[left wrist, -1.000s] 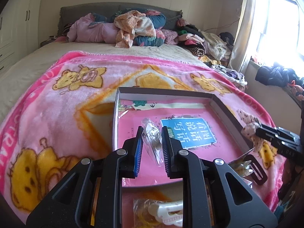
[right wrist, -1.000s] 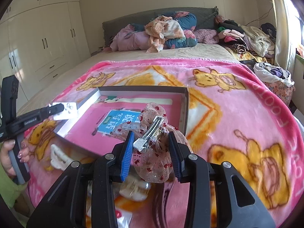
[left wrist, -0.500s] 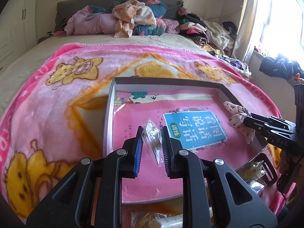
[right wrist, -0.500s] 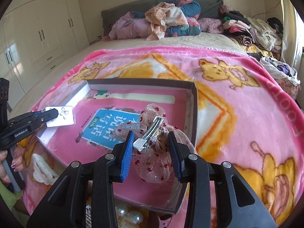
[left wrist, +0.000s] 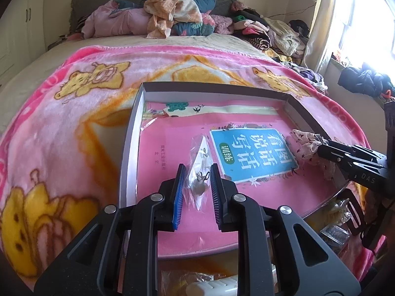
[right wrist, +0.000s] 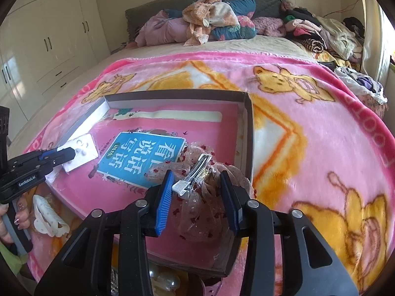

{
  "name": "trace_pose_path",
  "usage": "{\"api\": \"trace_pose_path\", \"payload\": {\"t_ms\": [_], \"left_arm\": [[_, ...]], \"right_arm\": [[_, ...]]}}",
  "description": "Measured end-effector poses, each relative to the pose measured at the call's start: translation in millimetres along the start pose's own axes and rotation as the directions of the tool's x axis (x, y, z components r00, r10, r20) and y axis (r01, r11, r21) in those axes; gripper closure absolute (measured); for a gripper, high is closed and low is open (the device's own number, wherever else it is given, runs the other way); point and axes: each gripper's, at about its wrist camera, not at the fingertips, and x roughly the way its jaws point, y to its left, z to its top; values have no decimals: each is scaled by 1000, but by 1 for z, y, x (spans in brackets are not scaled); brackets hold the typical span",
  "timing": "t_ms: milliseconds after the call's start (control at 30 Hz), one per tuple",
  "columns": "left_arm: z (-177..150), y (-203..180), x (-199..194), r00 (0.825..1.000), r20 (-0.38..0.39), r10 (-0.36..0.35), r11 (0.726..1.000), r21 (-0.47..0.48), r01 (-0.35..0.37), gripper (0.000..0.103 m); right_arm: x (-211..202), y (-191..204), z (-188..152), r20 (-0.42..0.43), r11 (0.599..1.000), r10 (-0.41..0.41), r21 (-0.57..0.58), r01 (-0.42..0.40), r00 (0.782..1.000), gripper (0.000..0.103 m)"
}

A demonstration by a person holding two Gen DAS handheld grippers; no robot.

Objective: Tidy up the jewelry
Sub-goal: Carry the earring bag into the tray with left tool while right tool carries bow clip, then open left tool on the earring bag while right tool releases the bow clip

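A shallow grey box (left wrist: 212, 89) with a pink book cover inside lies on the pink blanket; it also shows in the right wrist view (right wrist: 248, 133). My left gripper (left wrist: 196, 172) is shut on a clear packet of earrings (left wrist: 201, 162), held over the box's left part; the packet shows in the right wrist view (right wrist: 80, 150). My right gripper (right wrist: 196, 177) is shut on a sheer bow hair clip (right wrist: 202, 172) with red specks, over the box's right side. The bow shows in the left wrist view (left wrist: 306, 145).
A white claw clip (right wrist: 48, 218) and other small bagged items (left wrist: 335, 229) lie on the blanket in front of the box. Piled clothes (right wrist: 212, 22) fill the bed's far end. A wardrobe (right wrist: 47, 37) stands at left, a window (left wrist: 365, 24) at right.
Both grippers have moved forward from the blanket's near edge to over the box, each still holding its item, and have come lower toward the pink book cover.
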Motion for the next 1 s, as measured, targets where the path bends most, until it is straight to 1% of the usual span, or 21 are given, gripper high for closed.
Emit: {"api": "trace_pose_path", "payload": {"t_ms": [67, 200, 333, 367, 533, 700, 733, 900, 1000], "left_arm": [[-2, 1, -1, 1000, -1, 1, 1000, -5, -1, 87], [-4, 3, -5, 1000, 2, -4, 1000, -12, 4, 73], [-5, 3, -10, 1000, 6, 0, 1000, -11, 0, 67], [-5, 2, -11, 1000, 9, 3, 1000, -10, -3, 63], [-8, 4, -20, 1000, 23, 7, 1000, -26, -6, 53], [-9, 4, -33, 999, 46, 11, 999, -44, -9, 40], [-9, 4, -36, 999, 51, 10, 999, -45, -7, 38], [-8, 2, -53, 996, 85, 12, 999, -44, -8, 24], [-9, 0, -62, 995, 104, 7, 999, -42, -2, 18]], "right_arm": [[-2, 1, 0, 8, 1000, 2, -3, -2, 1000, 59], [-5, 3, -2, 19, 1000, -2, -12, 2, 1000, 46], [-11, 3, -3, 37, 1000, -2, 0, 2, 999, 40], [-13, 2, -3, 45, 1000, -1, 6, 0, 999, 38], [-27, 2, -6, 78, 1000, -12, 30, 10, 997, 23], [-41, 2, -10, 105, 999, -27, 49, 22, 994, 16], [-43, 2, -11, 109, 998, -28, 54, 22, 994, 15], [-60, 0, -17, 138, 997, -44, 72, 34, 989, 12], [-70, 0, -20, 151, 996, -51, 80, 40, 987, 11]]}}
